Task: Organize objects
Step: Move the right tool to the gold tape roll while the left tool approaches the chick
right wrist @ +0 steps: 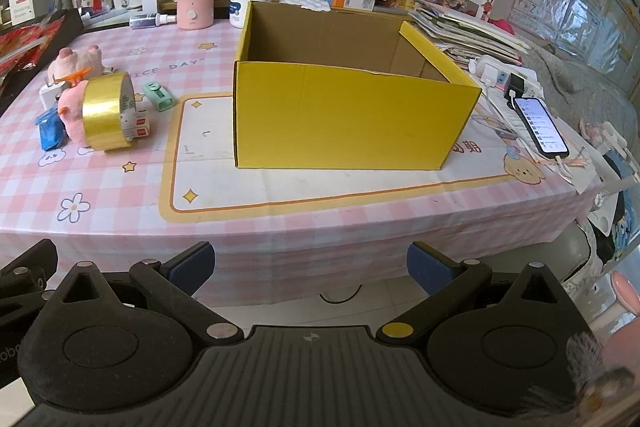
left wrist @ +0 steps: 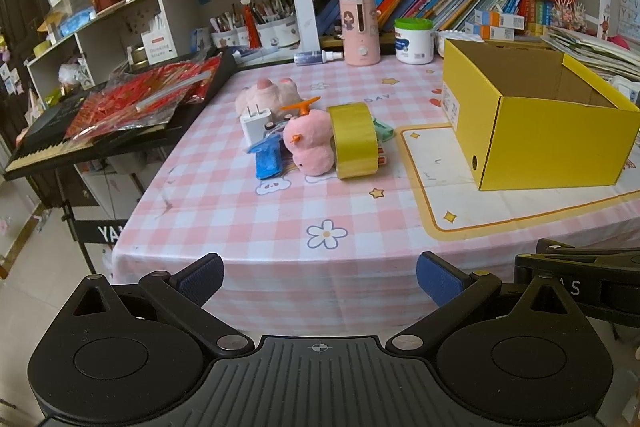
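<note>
Jaws apart, empty on left gripper [left wrist: 320, 277] and right gripper [right wrist: 311, 267]. Gold tape roll [left wrist: 355, 141] amid clutter at 12 o'clock, yellow box [right wrist: 352, 107] at its 3 o'clock. Best approach: pinch roll's wall, avoid pink plush [left wrist: 310, 147].

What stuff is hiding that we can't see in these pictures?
- Yellow box floor: both views, its front wall hides it.
- Small boxes: both views, gold tape roll covers most of them.
- Phone screen text: right wrist view, too small.
</note>
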The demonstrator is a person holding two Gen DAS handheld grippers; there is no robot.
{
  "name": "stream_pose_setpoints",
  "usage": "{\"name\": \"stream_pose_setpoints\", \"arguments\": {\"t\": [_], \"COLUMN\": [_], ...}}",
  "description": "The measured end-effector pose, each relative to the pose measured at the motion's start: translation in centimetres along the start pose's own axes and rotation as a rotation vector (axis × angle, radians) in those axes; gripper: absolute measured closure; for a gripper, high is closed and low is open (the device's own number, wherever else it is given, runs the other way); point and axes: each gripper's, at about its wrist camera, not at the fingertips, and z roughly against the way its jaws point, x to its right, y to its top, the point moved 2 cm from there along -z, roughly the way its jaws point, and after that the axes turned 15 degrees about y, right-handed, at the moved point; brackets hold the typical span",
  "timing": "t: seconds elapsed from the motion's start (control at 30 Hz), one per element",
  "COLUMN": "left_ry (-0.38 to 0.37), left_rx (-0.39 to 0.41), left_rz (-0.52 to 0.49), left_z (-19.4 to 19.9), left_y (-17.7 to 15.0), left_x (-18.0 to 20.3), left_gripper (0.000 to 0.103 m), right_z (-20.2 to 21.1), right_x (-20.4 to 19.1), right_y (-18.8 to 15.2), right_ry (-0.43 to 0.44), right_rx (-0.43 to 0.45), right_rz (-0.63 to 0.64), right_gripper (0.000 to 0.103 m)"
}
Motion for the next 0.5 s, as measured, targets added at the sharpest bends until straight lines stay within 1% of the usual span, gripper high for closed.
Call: {"name": "stream_pose_setpoints", "arguments": {"t": [0.33, 0.5], "left_ry": [0.0, -0.005], "left_rx": [0.0, -0.006], "left_rz": [0.001, 0.006], "left_z": [0.0, -0.7], "left_y": [0.0, 0.5], "left_x": [0.0, -1.1], "left_gripper": [0.0, 0.0], "right_z": [-0.1, -0.1], "right_x": [-0.1, -0.2], "right_y": [0.1, 0.0], "right_ry": [0.001, 0.002], "right_rx": [0.001, -0.001], "right_rz": [0.0, 0.001], "right_gripper": [0.0, 0.0]}}
